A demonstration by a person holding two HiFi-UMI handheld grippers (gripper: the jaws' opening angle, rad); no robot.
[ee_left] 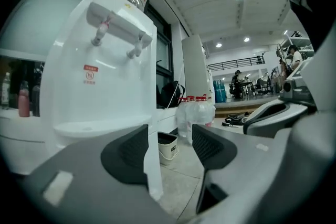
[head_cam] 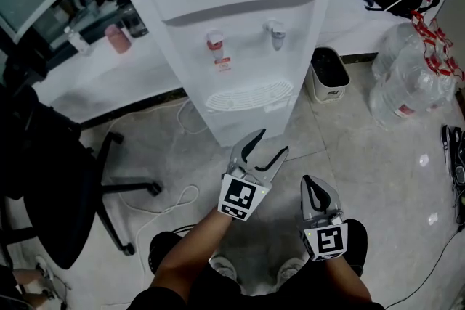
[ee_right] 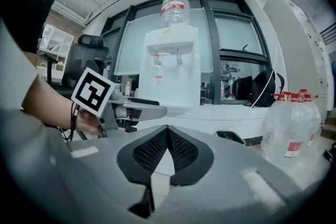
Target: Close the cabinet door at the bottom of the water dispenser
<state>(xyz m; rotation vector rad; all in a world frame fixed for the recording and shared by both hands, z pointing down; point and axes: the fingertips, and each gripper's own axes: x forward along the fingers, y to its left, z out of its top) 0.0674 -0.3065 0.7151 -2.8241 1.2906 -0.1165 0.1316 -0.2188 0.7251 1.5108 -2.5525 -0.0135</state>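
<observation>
Two grippers, one target.

Head view: the water dispenser [head_cam: 240, 33] stands on the floor straight ahead. The cabinet door belongs at its bottom front, below the drip tray [head_cam: 247, 96], and the steep angle hides it. The left gripper [head_cam: 270, 143] is nearest the base, with its jaws spread and nothing between them. The right gripper [head_cam: 316, 185] is at lower right, jaws together and empty.

Left gripper view: the jaws stand apart, aimed at the dispenser's lower front. A narrow white edge [ee_left: 152, 165] runs down between them, farther off and untouched. Whether it is the door's edge or the cabinet's corner, I cannot tell.

Right gripper view: the pads meet at the tips with nothing clamped. Its own jaws and the left gripper cover the dispenser's lower part.

Judgement: the door is probably thin, stiff plastic, light on its hinge and smooth-faced. It needs no pinch. Press a flat jaw against the free edge, away from the hinge, and push gently so the dispenser doesn't shift.
</observation>
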